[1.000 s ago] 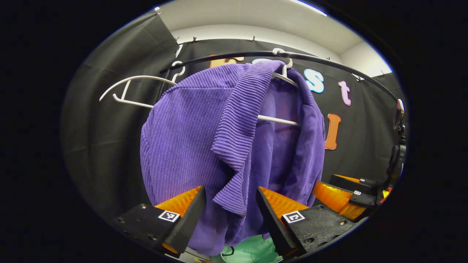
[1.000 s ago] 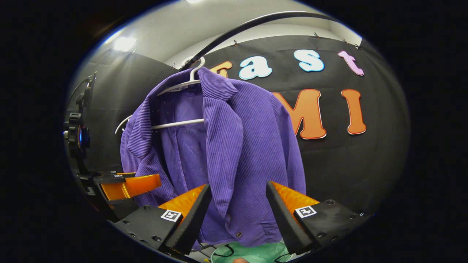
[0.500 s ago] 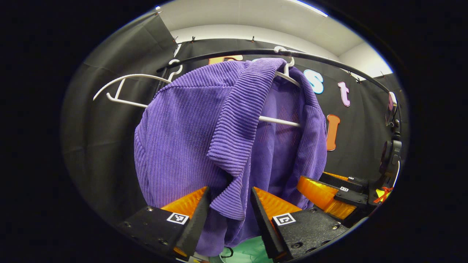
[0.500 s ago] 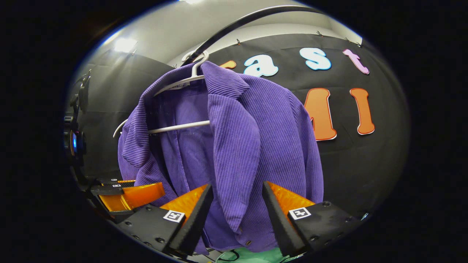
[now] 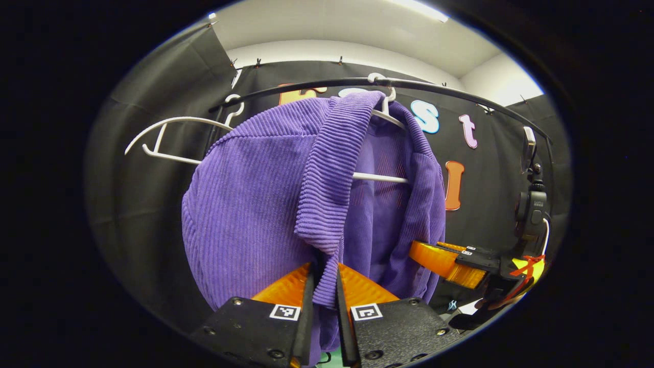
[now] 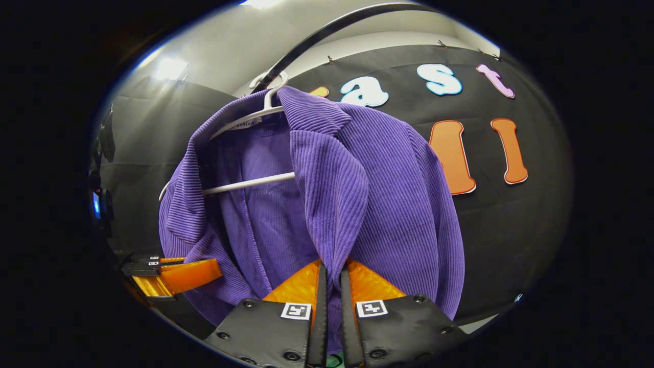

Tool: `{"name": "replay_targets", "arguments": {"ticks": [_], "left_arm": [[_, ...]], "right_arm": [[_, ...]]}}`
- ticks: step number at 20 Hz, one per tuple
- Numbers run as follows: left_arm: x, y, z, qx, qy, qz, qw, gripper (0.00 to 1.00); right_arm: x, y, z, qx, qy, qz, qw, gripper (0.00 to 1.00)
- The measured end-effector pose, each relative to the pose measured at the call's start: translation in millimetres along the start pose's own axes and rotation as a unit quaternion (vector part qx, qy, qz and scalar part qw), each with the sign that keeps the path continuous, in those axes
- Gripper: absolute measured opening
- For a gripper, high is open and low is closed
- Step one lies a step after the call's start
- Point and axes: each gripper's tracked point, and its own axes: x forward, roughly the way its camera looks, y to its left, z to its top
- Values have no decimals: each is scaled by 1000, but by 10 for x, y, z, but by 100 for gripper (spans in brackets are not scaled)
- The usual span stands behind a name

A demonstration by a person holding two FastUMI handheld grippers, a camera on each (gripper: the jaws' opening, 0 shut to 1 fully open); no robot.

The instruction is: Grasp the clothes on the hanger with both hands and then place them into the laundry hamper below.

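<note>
Both tongs, left (image 5: 325, 286) and right (image 6: 331, 286), have just closed on the jacket's (image 5: 245, 204) lapels.
Each pinches cloth below the hanger (image 6: 245, 185); lifting it off likely follows.

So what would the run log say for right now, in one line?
left gripper: shut on purple jacket lapel | right gripper: shut on other lapel | jacket on white hanger | hamper step pending

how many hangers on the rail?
2. An empty hanger hangs at the left end of the rail in the left gripper view; the other hanger carries the purple jacket. The jacket may hide more.
</note>
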Motion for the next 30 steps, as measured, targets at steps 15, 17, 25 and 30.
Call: {"name": "replay_targets", "arguments": {"ticks": [15,17,25,30], "left_arm": [[-391,138,234,8,-5,-5,1000,0],[-487,177,347,14,-13,-1,1000,0],[-773,595,790,12,-49,39,998,0],[-855,897,1089,28,-70,74,994,0]], "right_arm": [[-374,-466,557,32,-16,-18,999,8],[-375,-589,610,51,2,-19,999,8],[-380,-1036,662,122,71,-29,990,8],[-296,-1172,795,148,100,-25,984,8]]}}
